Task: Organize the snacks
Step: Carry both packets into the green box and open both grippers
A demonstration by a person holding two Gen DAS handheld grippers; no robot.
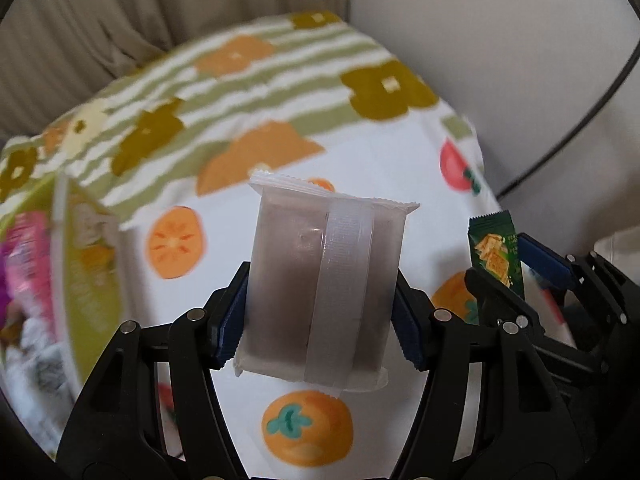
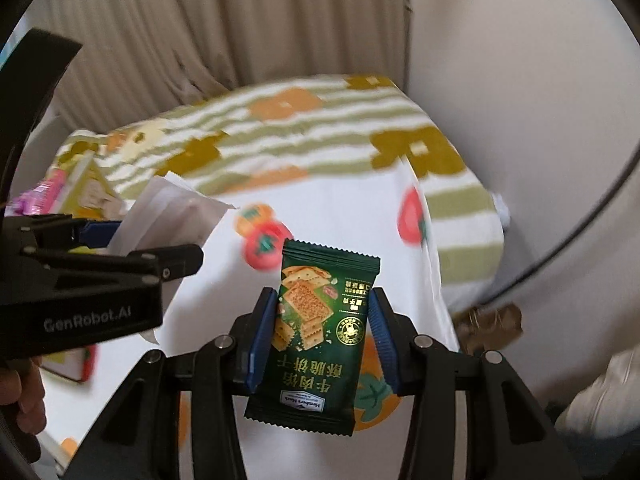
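My left hand-held gripper (image 1: 320,308) is clamped on a frosted translucent packet (image 1: 324,284), its blue pads pressing both side edges; the packet stands upright between the fingers, held up over the surface (image 1: 360,168), with something dark inside it that I cannot make out; my right hand-held gripper (image 2: 320,340) grips a dark green cracker packet (image 2: 316,340) the same way, upright, its print upside down from where I look; both packets are lifted off the cloth, which is white with orange persimmons and green stripes; in the left view the green packet shows just to the right of the frosted one, the two apart; at the far left edge of the surface stands a yellow-green box (image 1: 88,280) with pink wrappers (image 1: 28,256) inside, blurred; a beige curtain (image 2: 200,32) hangs behind
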